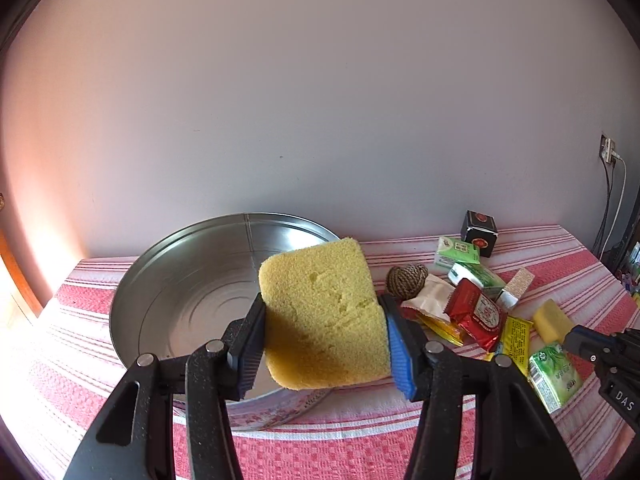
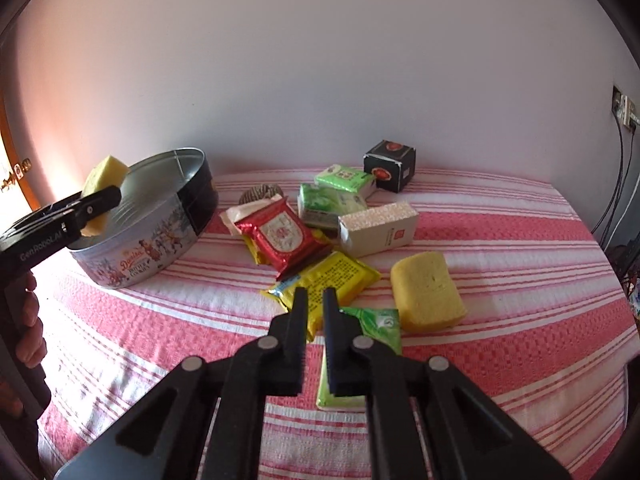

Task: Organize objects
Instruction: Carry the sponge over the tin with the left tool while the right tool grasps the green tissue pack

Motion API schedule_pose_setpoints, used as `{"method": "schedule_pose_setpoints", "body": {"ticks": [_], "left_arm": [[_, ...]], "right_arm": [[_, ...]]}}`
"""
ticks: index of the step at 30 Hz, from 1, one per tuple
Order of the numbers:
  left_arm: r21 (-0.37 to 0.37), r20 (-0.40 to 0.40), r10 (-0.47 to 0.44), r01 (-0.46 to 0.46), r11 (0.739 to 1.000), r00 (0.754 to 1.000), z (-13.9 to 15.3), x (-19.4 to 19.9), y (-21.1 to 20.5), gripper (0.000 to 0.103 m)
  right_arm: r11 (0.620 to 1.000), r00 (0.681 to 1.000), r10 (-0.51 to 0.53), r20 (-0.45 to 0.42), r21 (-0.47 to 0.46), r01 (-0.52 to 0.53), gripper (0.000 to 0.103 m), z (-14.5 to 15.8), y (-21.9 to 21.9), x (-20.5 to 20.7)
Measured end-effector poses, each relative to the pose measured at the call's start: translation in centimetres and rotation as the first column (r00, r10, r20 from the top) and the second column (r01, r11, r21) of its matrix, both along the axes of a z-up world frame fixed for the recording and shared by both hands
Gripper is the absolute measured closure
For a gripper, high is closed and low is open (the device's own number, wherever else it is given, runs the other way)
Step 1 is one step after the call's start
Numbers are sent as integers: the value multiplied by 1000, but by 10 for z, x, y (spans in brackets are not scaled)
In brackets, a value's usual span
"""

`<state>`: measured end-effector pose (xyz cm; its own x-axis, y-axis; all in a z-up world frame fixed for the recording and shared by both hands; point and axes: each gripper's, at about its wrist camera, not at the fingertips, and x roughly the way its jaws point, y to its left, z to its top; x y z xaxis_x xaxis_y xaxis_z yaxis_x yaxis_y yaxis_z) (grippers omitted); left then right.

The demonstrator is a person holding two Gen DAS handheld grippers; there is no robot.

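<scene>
Left claw (image 1: 324, 344) clamped on yellow sponge (image 1: 324, 312), held above open tin (image 1: 192, 280) for dropping inside. Right claw (image 2: 316, 300) closed, empty, over packets (image 2: 332, 280) on tabletop (image 2: 500, 240).

Open cloth in front, clutter toward the back wall.

The table (image 2: 500, 280) is bare along its near edge and toward its near left corner, so a gripper could pass there. The tin (image 2: 160, 232) stands high at the back left, its open inside (image 1: 192, 292) empty, though the left gripper (image 1: 324, 332) holds a sponge (image 1: 324, 312) over its rim. Packets (image 2: 280, 236), a white box (image 2: 380, 228) and a black box (image 2: 390, 166) crowd the middle back, touching or overlapping. A second sponge (image 2: 428, 292) and a green pack (image 2: 380, 324) lie just beside the right gripper (image 2: 315, 304). The right edge looks clear, perhaps.
</scene>
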<state>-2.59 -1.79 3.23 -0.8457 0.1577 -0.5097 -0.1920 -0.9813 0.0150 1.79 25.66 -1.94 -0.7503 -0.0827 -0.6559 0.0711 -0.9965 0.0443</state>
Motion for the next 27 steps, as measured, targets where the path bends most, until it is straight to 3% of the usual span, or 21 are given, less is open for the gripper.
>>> {"method": "schedule_pose_setpoints", "body": {"ticks": [5, 9, 10, 11, 13, 17, 21, 22, 23, 27], "left_arm": [[29, 27, 36, -37, 999, 999, -6, -14, -22, 47], [20, 22, 68, -68, 997, 997, -9, -18, -32, 47], [5, 12, 78, -78, 997, 997, -10, -17, -31, 47], [0, 9, 79, -79, 997, 997, -10, -17, -31, 47], [12, 13, 70, -70, 997, 997, -10, -17, -33, 47], [29, 11, 63, -63, 998, 998, -8, -16, -36, 47], [60, 29, 58, -60, 996, 998, -9, -20, -45, 47], [73, 36, 53, -55, 996, 998, -8, -20, -49, 47], [86, 41, 50, -53, 995, 998, -8, -22, -52, 47], [94, 38, 69, -72, 993, 997, -6, -24, -63, 47]], "right_arm": [[1000, 1000, 11, -26, -1, -11, 99, 13, -16, 0], [992, 996, -21, -90, 123, 32, 95, 33, -25, 6], [992, 997, -32, -73, 121, 41, 80, 35, -20, 6], [994, 998, -46, -44, 100, 50, 39, 34, -15, 6], [995, 997, -75, -25, 61, 76, 1, 24, -8, 12], [978, 992, -114, 45, 179, 104, 7, -12, -12, 12], [982, 975, -133, 176, 160, 105, 19, -44, -5, -4], [981, 969, -146, 200, 159, 115, 40, -50, -3, -8], [978, 961, -163, 222, 165, 128, 51, -55, -1, -11], [986, 968, -164, 187, 61, 156, 51, -37, 1, -9]]}}
